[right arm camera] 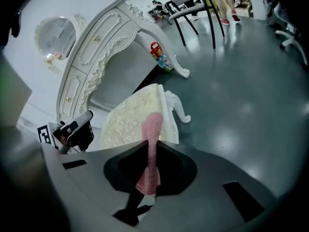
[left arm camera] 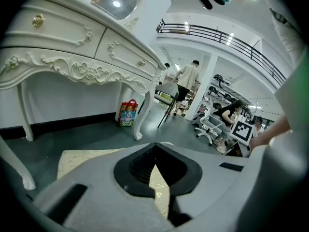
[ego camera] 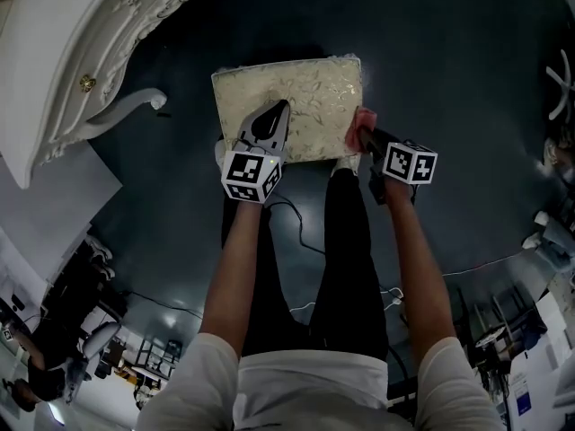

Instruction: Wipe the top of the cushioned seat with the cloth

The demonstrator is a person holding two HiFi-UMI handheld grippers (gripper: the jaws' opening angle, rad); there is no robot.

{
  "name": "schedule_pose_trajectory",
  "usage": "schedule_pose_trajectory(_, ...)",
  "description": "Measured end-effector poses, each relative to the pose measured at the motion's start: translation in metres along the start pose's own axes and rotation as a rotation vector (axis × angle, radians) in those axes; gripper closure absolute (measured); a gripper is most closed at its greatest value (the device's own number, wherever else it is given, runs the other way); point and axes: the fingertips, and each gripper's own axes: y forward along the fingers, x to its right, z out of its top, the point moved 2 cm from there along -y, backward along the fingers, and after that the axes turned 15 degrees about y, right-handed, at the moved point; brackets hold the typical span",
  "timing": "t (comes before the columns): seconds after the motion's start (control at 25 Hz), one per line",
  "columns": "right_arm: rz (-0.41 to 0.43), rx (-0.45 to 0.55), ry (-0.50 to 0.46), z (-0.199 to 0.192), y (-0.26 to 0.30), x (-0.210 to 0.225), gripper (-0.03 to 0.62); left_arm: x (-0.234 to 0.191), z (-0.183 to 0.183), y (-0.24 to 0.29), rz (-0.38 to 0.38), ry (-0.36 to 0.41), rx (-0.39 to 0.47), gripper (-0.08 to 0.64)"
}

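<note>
The left gripper is covering the near left part of the cushioned seat. The right gripper is hiding most of the cloth. The white dressing table is running off the picture's top left edge. The people far back in the left gripper view are looking too small to tell apart.
</note>
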Motion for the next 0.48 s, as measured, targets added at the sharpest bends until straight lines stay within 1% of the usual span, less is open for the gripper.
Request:
schedule_pose_trajectory(0.08,0.029,-0.009,-0.032,-0.007,-0.001,-0.026,0.561,-0.014,0.003,-0.014,0.023,-0.005,0.007,0.548)
schedule_pose_trajectory(0.2,0.12,-0.071,-0.071,-0.035,0.014,-0.074,0.561,-0.038,0.001,-0.037,0.066,-0.015,0.012,0.548)
schedule_pose_trajectory(0.32,0.189,-0.167,-0.084,-0.077,0.054,-0.114,0.561,-0.066,-0.009,-0.06,0.109,-0.024,0.008,0.548)
schedule_pose_trajectory(0.48,0.236,-0.281,-0.094,-0.137,0.116,-0.168,0.561,-0.101,-0.025,-0.097,0.152,-0.027,-0.012,0.548)
